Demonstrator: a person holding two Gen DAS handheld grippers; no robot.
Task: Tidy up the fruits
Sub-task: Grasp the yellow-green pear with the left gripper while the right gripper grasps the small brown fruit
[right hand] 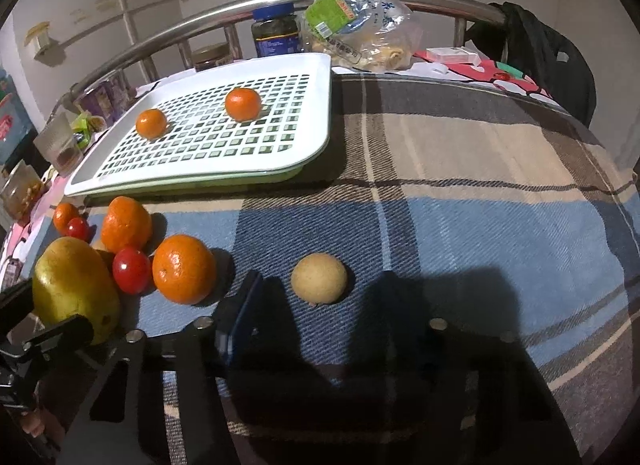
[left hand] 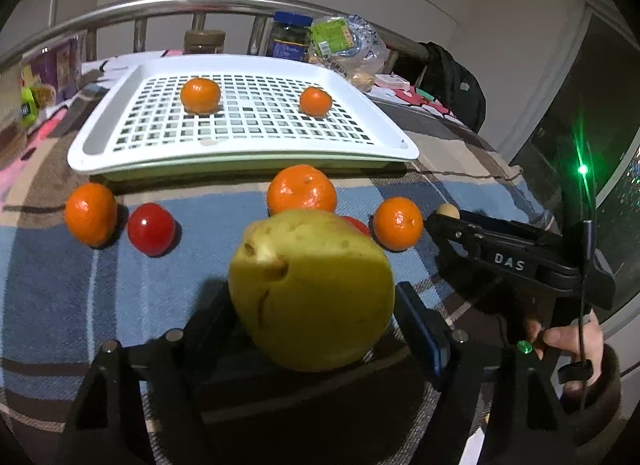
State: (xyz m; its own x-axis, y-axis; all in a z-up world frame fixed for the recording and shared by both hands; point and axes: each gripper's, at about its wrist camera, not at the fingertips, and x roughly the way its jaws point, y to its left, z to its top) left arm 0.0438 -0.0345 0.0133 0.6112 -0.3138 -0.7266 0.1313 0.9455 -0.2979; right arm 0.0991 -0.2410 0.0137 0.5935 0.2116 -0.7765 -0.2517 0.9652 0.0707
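My left gripper (left hand: pixel 312 305) is shut on a yellow-green pear (left hand: pixel 312 289), held just above the plaid cloth; the pear also shows in the right wrist view (right hand: pixel 74 289). A white perforated tray (left hand: pixel 100 141) holds two mandarins (left hand: pixel 200 95) (left hand: pixel 315 101). On the cloth before the tray lie three more mandarins (left hand: pixel 91 213) (left hand: pixel 301 189) (left hand: pixel 398 223) and red tomatoes (left hand: pixel 151 229). My right gripper (right hand: pixel 320 305) is open, its fingers either side of a small tan round fruit (right hand: pixel 319 277), apart from it.
The tray (right hand: pixel 320 113) sits at the far left in the right wrist view. Behind it stand jars (right hand: pixel 276 31), a plastic bag of food (right hand: pixel 360 29) and a steel rail (right hand: pixel 160 37). A black bag (right hand: pixel 548 57) hangs at the far right.
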